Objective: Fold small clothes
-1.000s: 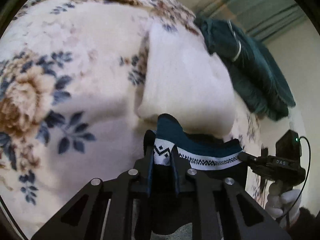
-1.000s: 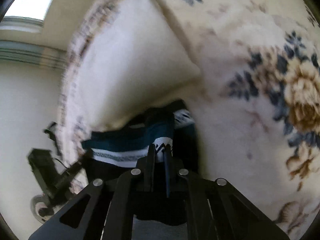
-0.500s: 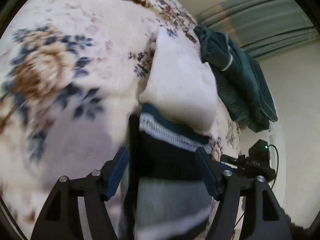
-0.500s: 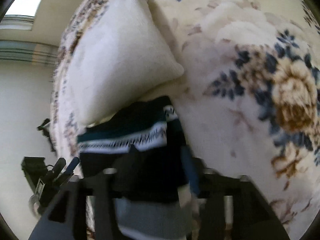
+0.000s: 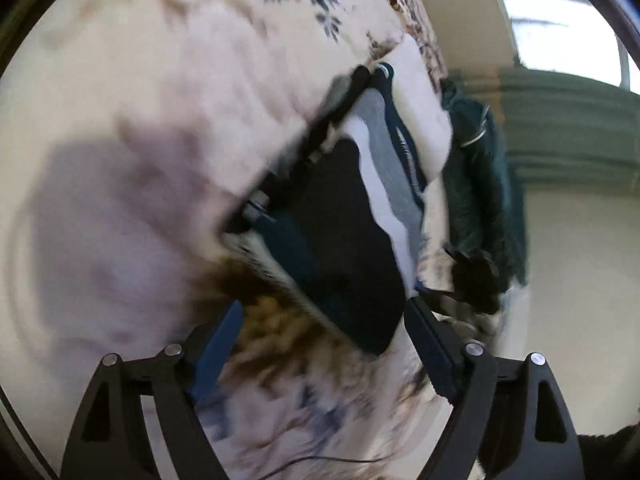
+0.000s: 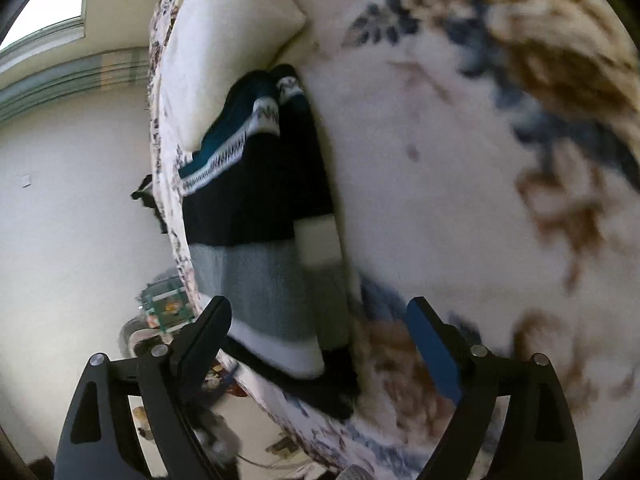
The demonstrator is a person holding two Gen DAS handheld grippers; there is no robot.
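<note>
Both grippers, left [image 5: 320, 344] and right [image 6: 320, 336], hover with jaws opening, gripping nothing. The sweater [image 6: 264, 216] lies released on the bed [image 6: 460, 184], long axis running away, right gripper nearer.

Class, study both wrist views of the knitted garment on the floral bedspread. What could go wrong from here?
1. The folded sweater lies along the edge of the bedspread; a nudge could slide it off.
2. Both the left claw and the right claw are opening with nothing between them, so the loose layers may unfold.
3. The pillow touches the far end and could crowd another fold.
</note>
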